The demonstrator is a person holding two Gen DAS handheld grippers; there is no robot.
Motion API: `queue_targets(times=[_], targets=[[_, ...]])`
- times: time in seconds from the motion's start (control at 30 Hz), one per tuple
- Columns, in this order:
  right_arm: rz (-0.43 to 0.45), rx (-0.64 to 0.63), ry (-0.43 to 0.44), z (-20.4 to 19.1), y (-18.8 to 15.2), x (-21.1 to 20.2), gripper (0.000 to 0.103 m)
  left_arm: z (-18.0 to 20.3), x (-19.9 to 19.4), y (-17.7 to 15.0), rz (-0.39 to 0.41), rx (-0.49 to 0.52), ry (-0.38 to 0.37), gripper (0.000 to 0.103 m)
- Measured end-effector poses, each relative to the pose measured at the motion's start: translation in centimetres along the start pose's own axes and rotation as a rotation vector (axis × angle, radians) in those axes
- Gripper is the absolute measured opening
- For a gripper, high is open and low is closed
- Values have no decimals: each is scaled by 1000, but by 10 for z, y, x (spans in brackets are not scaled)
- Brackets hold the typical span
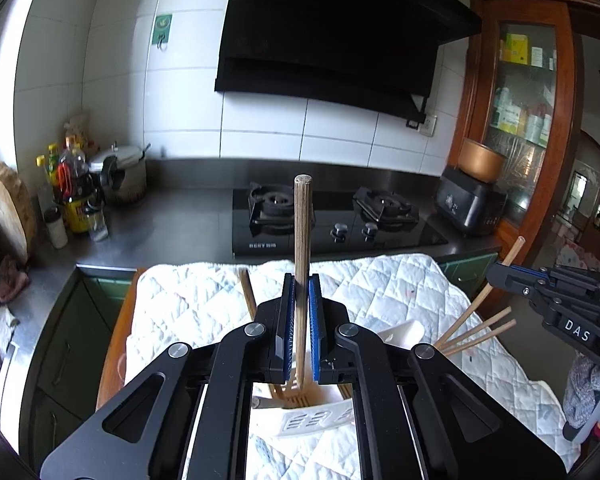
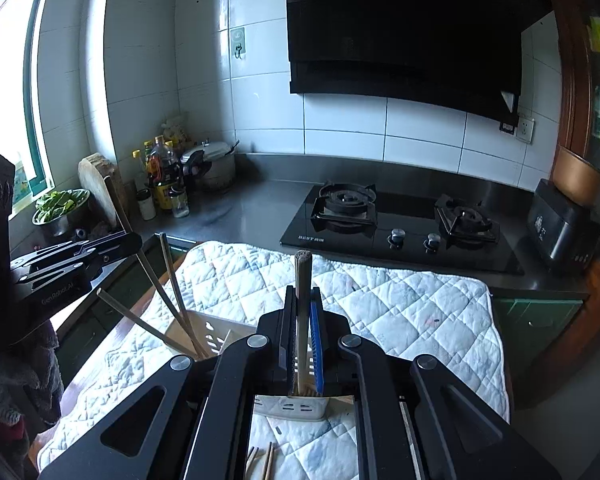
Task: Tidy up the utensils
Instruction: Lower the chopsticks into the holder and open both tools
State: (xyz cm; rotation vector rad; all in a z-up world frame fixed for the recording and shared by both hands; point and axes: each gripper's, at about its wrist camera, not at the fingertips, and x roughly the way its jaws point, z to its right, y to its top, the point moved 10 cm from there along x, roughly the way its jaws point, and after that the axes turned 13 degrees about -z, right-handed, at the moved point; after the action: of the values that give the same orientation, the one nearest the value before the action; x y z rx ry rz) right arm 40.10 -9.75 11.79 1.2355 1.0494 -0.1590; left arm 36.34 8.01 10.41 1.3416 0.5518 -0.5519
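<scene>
My left gripper [image 1: 301, 284] is shut on a wooden chopstick [image 1: 302, 232] that stands upright, its lower end in the white slotted utensil holder [image 1: 312, 420] below the jaws. My right gripper [image 2: 303, 296] is shut on another upright wooden chopstick [image 2: 302, 276] above the same white holder [image 2: 292, 408]. Several chopsticks [image 1: 476, 330] lean out of the holder; they also show in the right wrist view [image 2: 172, 304]. The right gripper shows in the left wrist view [image 1: 556, 296], and the left gripper in the right wrist view [image 2: 72, 260]. More loose chopsticks [image 2: 262, 460] lie on the cloth.
The holder stands on a white quilted cloth [image 2: 380, 304] over a wooden table. Behind it are a steel counter, a black gas hob [image 2: 400, 224], bottles [image 2: 164, 176], a pot [image 2: 212, 164], a bowl of greens [image 2: 60, 208] and a cutting board [image 1: 4, 208].
</scene>
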Motion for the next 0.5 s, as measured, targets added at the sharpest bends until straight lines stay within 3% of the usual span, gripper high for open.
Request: queue_targets(times=[0.23, 0.4, 0.5], targets=[[-19, 13, 6, 0, -19, 8, 9, -9, 6, -15, -36, -34, -20, 9], [20, 8, -6, -3, -27, -14, 19, -1, -13, -23, -15, -24, -25, 11], [35, 1, 2, -7, -42, -30, 20, 7, -32, -32, 8, -12, -30, 26]])
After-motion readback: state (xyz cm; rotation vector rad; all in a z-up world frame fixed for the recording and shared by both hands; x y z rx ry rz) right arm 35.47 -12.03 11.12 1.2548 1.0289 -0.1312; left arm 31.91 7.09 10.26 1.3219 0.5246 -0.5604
